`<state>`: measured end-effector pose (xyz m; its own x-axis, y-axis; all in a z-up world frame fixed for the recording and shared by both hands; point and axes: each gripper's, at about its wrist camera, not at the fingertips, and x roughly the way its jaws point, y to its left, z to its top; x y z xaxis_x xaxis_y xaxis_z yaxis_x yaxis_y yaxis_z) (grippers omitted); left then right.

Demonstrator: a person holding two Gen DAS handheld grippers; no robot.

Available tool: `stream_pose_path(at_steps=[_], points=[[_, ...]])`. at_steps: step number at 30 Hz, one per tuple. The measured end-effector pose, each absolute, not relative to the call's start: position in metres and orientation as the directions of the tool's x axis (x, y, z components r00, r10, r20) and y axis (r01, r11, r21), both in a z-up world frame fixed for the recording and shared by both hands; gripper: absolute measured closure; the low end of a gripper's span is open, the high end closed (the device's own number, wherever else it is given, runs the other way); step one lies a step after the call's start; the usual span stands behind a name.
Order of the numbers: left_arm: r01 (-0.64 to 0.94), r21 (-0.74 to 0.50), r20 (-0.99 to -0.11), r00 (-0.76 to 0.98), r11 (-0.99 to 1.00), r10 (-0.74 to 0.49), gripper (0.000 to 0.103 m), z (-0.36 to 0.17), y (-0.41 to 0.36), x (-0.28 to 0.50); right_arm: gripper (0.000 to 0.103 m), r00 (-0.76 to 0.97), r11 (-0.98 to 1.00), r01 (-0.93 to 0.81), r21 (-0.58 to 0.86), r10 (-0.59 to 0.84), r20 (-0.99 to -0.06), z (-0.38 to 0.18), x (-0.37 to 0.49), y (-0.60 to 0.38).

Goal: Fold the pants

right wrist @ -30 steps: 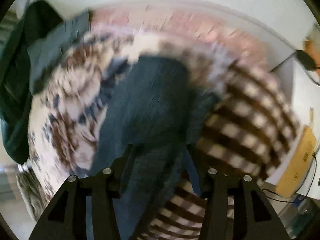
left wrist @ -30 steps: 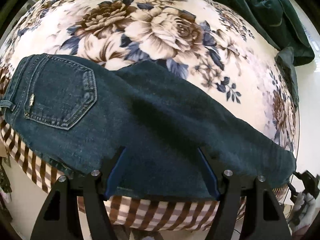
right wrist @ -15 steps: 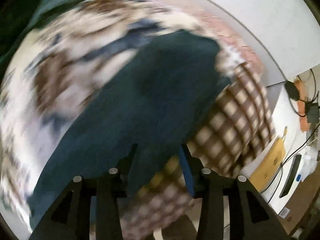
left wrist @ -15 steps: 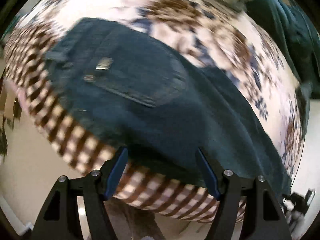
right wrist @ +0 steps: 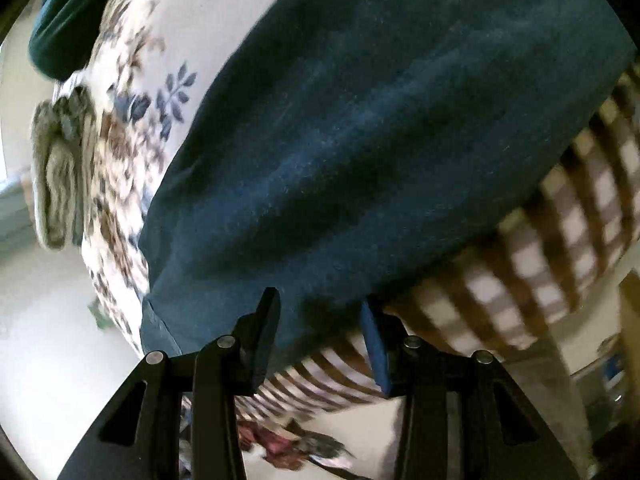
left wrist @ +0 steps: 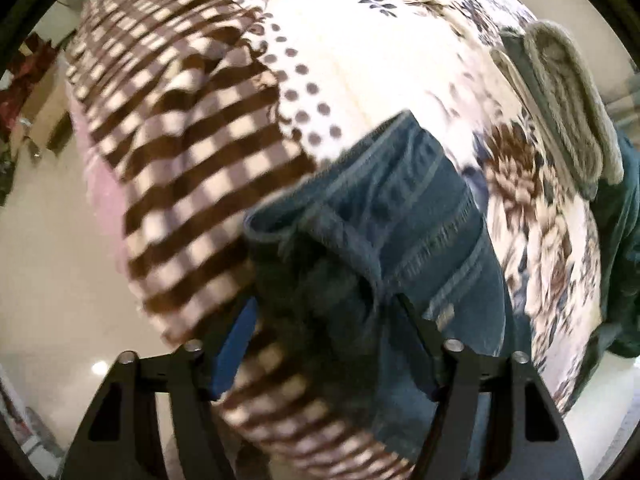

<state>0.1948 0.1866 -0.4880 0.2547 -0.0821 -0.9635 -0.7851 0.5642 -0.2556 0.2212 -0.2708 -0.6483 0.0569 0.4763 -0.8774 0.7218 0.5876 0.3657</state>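
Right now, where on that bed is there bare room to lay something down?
The dotted cream stretch of the blanket is bare, bordered by the brown checks, the jeans waistband and the folded grey cloth. Near the left tongs it is crowded with jeans. By the right tongs the jeans' leg covers the edge.

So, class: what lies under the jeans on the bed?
Under the jeans lies a blanket, floral and dotted on top with a brown checked border along the edge. Whatever the denim itself covers cannot be seen.
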Motion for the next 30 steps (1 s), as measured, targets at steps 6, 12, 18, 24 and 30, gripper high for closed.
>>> stream_pose_path(at_steps=[6, 12, 18, 24, 30], points=[[-0.722, -0.36, -0.926, 0.355, 0.591, -0.129, 0.09, -0.48, 0.187, 0.199, 0.098, -0.009, 0.695, 0.674, 0.249, 0.344, -0.939, -0.629, 0.223, -0.255], [-0.729, -0.387, -0.921, 0.34, 0.565, -0.191, 0.09, -0.466, 0.2, 0.177, 0.096, -0.096, 0.782, 0.592, 0.197, 0.311, -0.946, -0.62, 0.226, -0.257], [-0.803, -0.377, -0.919, 0.261, 0.462, -0.296, 0.078, -0.503, 0.213, 0.16, 0.063, -0.203, 0.88, 0.416, 0.228, 0.334, -0.921, -0.605, 0.265, -0.238], [-0.722, -0.279, -0.956, 0.268, 0.633, -0.115, 0.037, -0.441, 0.2, 0.168, 0.039, -0.122, 0.904, 0.173, 0.392, 0.414, -0.902, -0.568, 0.347, -0.164], [-0.652, -0.189, -0.954, 0.299, 0.735, 0.019, 0.025, -0.432, 0.202, 0.199, 0.039, -0.127, 0.933, -0.024, 0.36, 0.354, -0.926, -0.618, 0.442, -0.065]])
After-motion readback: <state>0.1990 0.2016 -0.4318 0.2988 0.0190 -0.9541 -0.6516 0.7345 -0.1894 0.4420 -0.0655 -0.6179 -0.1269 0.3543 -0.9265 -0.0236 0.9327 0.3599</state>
